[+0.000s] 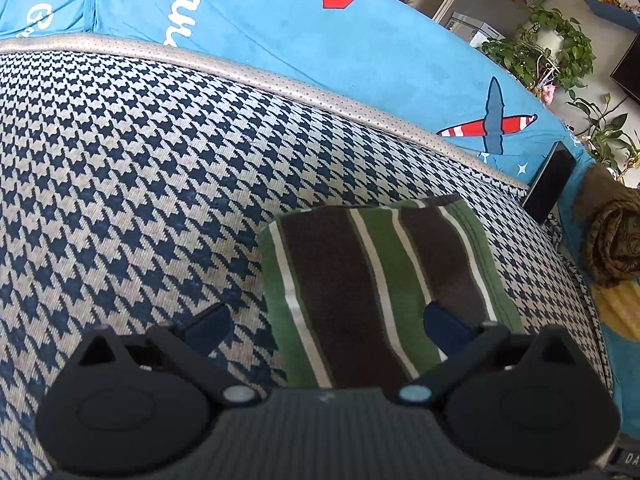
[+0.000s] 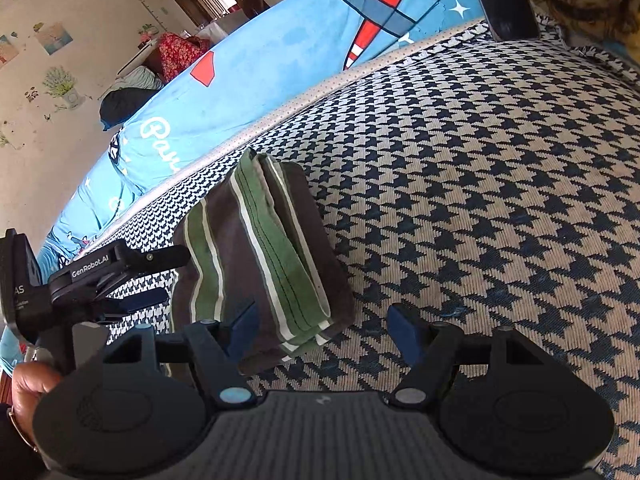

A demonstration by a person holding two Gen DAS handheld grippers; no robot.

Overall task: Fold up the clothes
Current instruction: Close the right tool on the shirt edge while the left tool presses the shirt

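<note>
A folded garment (image 1: 380, 288) striped in green, brown and white lies on the houndstooth cover (image 1: 140, 180). My left gripper (image 1: 326, 326) is open and low over its near end, with the right finger above the cloth and the left finger above the cover. In the right wrist view the folded garment (image 2: 260, 256) shows its stacked edges. My right gripper (image 2: 324, 326) is open at its near corner, and neither pad presses the cloth. The left gripper (image 2: 160, 278) reaches in at the garment's left edge, held by a hand (image 2: 28, 380).
A blue sheet with a plane print (image 1: 360, 60) runs behind the houndstooth cover (image 2: 480, 180). A black flat device (image 1: 548, 182) and a crumpled brown cloth (image 1: 612, 236) sit at the right edge. House plants (image 1: 552, 48) stand beyond.
</note>
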